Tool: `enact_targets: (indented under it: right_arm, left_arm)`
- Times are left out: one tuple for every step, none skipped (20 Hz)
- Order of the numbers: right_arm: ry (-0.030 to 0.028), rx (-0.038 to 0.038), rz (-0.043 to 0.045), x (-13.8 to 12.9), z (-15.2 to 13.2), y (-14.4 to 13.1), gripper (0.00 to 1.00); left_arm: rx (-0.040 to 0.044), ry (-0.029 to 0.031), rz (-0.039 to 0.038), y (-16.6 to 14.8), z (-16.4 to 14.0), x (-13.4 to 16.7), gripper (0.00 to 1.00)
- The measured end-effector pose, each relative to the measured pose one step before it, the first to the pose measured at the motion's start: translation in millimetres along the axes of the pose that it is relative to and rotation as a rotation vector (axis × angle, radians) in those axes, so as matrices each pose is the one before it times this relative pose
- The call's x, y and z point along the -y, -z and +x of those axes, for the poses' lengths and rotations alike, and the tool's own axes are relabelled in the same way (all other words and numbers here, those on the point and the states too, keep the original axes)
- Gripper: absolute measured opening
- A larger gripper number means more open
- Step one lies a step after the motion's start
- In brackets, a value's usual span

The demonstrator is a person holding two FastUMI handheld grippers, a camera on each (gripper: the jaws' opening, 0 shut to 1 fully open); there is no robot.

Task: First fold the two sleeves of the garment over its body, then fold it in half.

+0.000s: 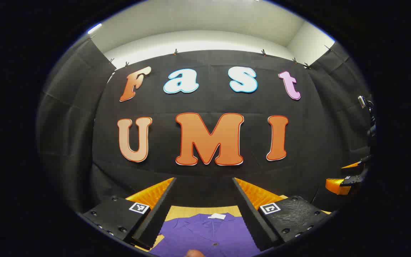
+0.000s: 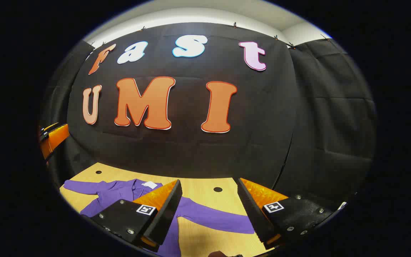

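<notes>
The purple garment [image 2: 137, 194] lies flat on the wooden worktop [image 2: 205, 189], collar toward the booth wall, with both sleeves spread out sideways and neither yet folded over the body, so the task looks to be at its very start. The left gripper [image 1: 203, 210] hangs above the collar and button front [image 1: 212, 232], its fingers wide apart and holding nothing; it seems poised over the middle rather than at a sleeve. The right gripper [image 2: 209, 214] is likewise wide open and empty, raised over the right sleeve [image 2: 219, 217], which runs across the gap between its fingers, a sensible place from which to drop and pinch the cuff end. A white tag [image 2: 150, 184] sits at the neck. Small dark holes [image 2: 218, 189] dot the worktop beyond the sleeve; nothing lies on the cloth to block a fold.
</notes>
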State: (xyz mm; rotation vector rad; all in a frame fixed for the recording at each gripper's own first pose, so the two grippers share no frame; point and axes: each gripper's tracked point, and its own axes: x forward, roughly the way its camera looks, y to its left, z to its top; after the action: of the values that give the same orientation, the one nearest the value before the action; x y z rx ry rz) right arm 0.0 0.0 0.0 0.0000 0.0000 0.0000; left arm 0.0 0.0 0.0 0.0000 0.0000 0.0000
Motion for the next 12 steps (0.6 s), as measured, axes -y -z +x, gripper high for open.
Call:
enact_targets:
  right_arm:
    - [-0.00185, 0.00016, -0.00006, -0.36, 0.53, 1.05, 0.94]
    - [-0.00583, -0.00133, -0.0025, -2.76, 0.35, 1.55, 0.94]
    - [-0.00119, -0.0006, -0.00433, -1.43, 0.42, 0.83, 0.94]
    - [-0.0044, 0.00036, -0.00354, -1.58, 0.81, 0.72, 0.94]
    - [0.00144, -0.00017, -0.00387, -0.63, 1.08, -0.12, 0.94]
    - [-0.00409, 0.005, -0.00002, -1.13, 1.15, -1.52, 0.94]
    - [0.00334, 0.00362, -0.00145, 0.17, 1.52, -1.4, 0.94]
    - [0.00088, 0.00048, 0.00347, 0.11, 1.65, 0.63, 0.94]
    - [0.0015, -0.001, 0.00532, 0.02, 0.7, -0.7, 0.94]
    - [-0.00168, 0.00077, 0.00652, -0.12, -0.06, -0.47, 0.94]
    - [-0.00037, 0.00313, 0.00463, -0.57, 0.05, -1.79, 0.94]
    - [0.00181, 0.00348, 0.0013, 0.39, 0.13, -0.66, 0.94]
  left_arm:
    - [-0.00179, 0.00156, 0.00809, 2.37, 0.22, 1.22, 0.96]
    - [-0.00087, 0.00294, 0.00635, 0.22, -0.96, 1.0, 0.96]
    - [-0.00172, 0.00057, 0.00558, 1.84, 0.67, 0.63, 0.96]
    - [-0.00151, 0.00087, 0.00406, 0.0, 1.03, -0.14, 0.94]
    - [0.00326, -0.00712, 0.00311, 0.0, -0.06, -2.64, 0.94]
    - [0.00165, -0.00256, -0.00182, -1.77, -0.04, -1.44, 0.96]
    - [0.00017, -0.00181, -0.00139, 0.56, 1.18, -0.93, 0.96]
    - [-0.00112, -0.00138, 0.00028, 0.02, 1.49, -0.89, 0.96]
    - [0.00052, -0.00309, 0.00094, 1.47, 0.15, -1.99, 0.96]
    - [-0.0005, 0.00005, -0.00031, -0.61, 0.19, -1.4, 0.96]
    - [-0.00382, 0.00218, -0.00041, 1.85, 0.82, 0.32, 0.96]
    - [-0.0007, -0.00036, -0.00083, -0.33, 0.18, -1.01, 0.96]
